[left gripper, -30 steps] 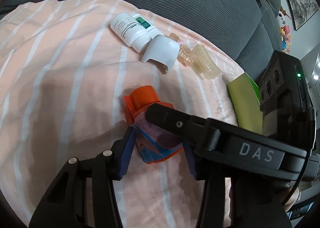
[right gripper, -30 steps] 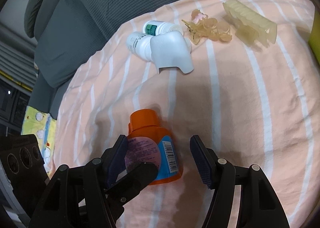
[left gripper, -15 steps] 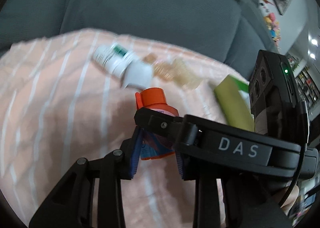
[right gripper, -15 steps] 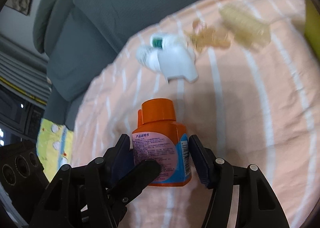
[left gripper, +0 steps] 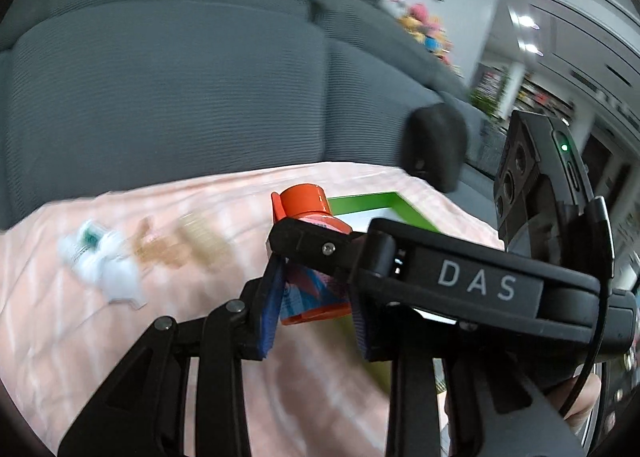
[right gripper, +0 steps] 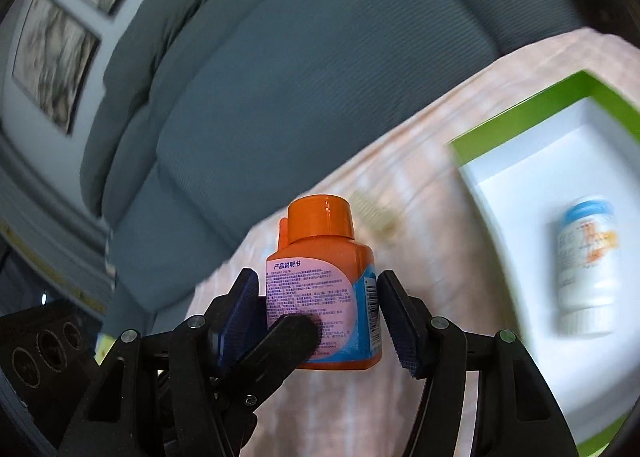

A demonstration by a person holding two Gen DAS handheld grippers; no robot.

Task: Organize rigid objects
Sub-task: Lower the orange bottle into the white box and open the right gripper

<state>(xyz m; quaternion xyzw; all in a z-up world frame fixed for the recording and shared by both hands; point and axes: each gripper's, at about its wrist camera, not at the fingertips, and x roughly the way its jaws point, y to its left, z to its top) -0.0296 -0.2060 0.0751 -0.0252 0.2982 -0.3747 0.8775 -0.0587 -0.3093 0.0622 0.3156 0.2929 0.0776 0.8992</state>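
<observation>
Above the peach striped blanket (left gripper: 80, 337) on the grey sofa (left gripper: 180, 97), I had the orange bottle (right gripper: 324, 289) lifted clear of the fabric, pinched by both tools at once. My right gripper (right gripper: 320, 317) pressed its blue pads against the bottle's two flanks, and my left gripper (left gripper: 316, 297) clamped the same bottle across its narrower faces, its upper finger crossing in front of the label. The bottle stood close to upright, its long axis running bottom to top with the orange cap (right gripper: 320, 217) uppermost and the base towards the blanket. To its right lay the green-rimmed white box (right gripper: 532, 177), with a white bottle (right gripper: 586, 265) lying on its side inside. The other small items on the blanket were blurred
</observation>
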